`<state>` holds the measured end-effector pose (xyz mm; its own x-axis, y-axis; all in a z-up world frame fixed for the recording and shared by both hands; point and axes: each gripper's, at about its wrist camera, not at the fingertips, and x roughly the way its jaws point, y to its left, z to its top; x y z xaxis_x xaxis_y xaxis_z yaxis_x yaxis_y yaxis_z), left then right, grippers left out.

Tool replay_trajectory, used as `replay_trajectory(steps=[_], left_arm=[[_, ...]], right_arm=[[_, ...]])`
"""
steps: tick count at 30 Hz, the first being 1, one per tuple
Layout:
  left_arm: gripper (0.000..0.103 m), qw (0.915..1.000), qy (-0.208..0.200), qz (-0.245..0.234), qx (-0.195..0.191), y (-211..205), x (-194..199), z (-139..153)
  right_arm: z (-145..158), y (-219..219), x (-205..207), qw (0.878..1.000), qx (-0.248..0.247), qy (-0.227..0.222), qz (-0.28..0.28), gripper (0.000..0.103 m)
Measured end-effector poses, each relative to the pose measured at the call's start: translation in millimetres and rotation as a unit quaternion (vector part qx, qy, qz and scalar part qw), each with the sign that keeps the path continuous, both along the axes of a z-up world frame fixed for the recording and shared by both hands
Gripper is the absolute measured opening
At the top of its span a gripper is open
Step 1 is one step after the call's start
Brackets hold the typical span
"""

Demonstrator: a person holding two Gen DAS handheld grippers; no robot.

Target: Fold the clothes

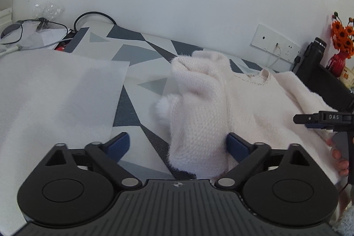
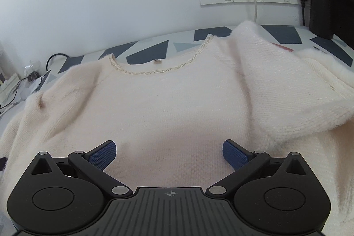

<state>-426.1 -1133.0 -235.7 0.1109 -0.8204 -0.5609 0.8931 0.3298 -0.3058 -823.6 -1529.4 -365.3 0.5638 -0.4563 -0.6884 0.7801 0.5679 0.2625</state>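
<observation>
Holding our left gripper [image 1: 178, 145] partly spread, we see its right blue pad [image 1: 237, 146] against a raised sleeve [image 1: 197, 116] of the fluffy cream knitted sweater [image 2: 168, 103]. Our right gripper [image 2: 169, 154] hangs wide apart above the sweater's chest, spread on the grey-and-white triangle-patterned tablecloth [image 1: 137, 54].

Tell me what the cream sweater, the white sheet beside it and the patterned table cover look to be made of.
Sweater: soft fuzzy knit, probably wool or acrylic; knit rows and a hairy nap show, with a braided shiny trim at the neckline.
White sheet: looks like thin foam wrap or non-woven fabric; matte, slightly translucent, faintly grainy.
Table cover: smooth printed cloth or vinyl with grey and navy triangles; which one is unclear.
</observation>
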Motion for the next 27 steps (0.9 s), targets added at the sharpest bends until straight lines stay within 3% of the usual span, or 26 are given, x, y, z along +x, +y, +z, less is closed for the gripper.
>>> replay_trajectory(steps=[1, 3, 5, 8, 11, 14, 16, 18, 20, 21, 22, 24, 27], left_arm=[[0.046, 0.9998, 0.015, -0.004, -0.009, -0.6, 2.4, -0.2], [0.021, 0.9987, 0.039, -0.006, -0.030, -0.1, 5.5, 2.4], [0.015, 0.9973, 0.047, -0.002, -0.056, 3.5, 6.2, 9.3], [0.013, 0.9966, 0.037, 0.004, -0.074, 7.7, 5.5, 21.5], [0.019, 0.9994, -0.017, 0.001, -0.030, -3.1, -4.2, 19.4], [0.039, 0.9983, -0.058, -0.007, 0.006, -12.6, -15.3, 12.5], [0.065, 0.9980, -0.061, -0.007, 0.013, -15.7, -17.0, 9.0], [0.070, 0.9981, -0.059, -0.009, 0.018, -18.7, -16.3, 3.8], [0.069, 0.9988, -0.043, -0.020, 0.012, -20.1, -14.1, -1.9], [0.055, 0.9990, -0.034, -0.027, 0.008, -20.7, -13.1, -4.5], [0.034, 0.9991, -0.022, -0.037, 0.000, -20.5, -12.8, -5.1], [0.024, 0.9992, -0.022, -0.032, -0.005, -20.2, -15.2, -0.2], [0.019, 0.9961, -0.084, 0.004, -0.028, -13.0, -21.3, 24.3]], right_arm=[[-0.1, 0.0, 1.7, 1.000, 0.000, 0.000, 0.001, 0.102], [-0.1, 0.2, 4.2, 1.000, 0.000, 0.001, 0.005, 0.102], [-0.4, 0.9, 4.2, 1.000, 0.000, 0.000, 0.006, 0.102], [-1.2, 1.2, 2.3, 1.000, 0.000, -0.003, 0.005, 0.102], [-1.5, 1.4, 2.0, 1.000, -0.001, -0.003, 0.005, 0.102], [-1.8, 3.5, 3.8, 1.000, -0.008, 0.003, 0.007, 0.102], [-2.7, 4.7, 4.6, 1.000, -0.015, 0.006, 0.010, 0.102], [-3.3, 5.3, 5.6, 1.000, -0.020, 0.010, 0.012, 0.102], [-3.8, 5.8, 6.5, 1.000, -0.025, 0.012, 0.013, 0.102], [-4.1, 6.3, 6.9, 0.999, -0.027, 0.013, 0.014, 0.102], [-4.6, 6.5, 7.0, 0.999, -0.030, 0.014, 0.015, 0.102], [-5.5, 7.1, 7.5, 0.999, -0.035, 0.015, 0.015, 0.102], [-5.1, 7.3, 6.9, 0.999, -0.035, 0.014, 0.014, 0.102]])
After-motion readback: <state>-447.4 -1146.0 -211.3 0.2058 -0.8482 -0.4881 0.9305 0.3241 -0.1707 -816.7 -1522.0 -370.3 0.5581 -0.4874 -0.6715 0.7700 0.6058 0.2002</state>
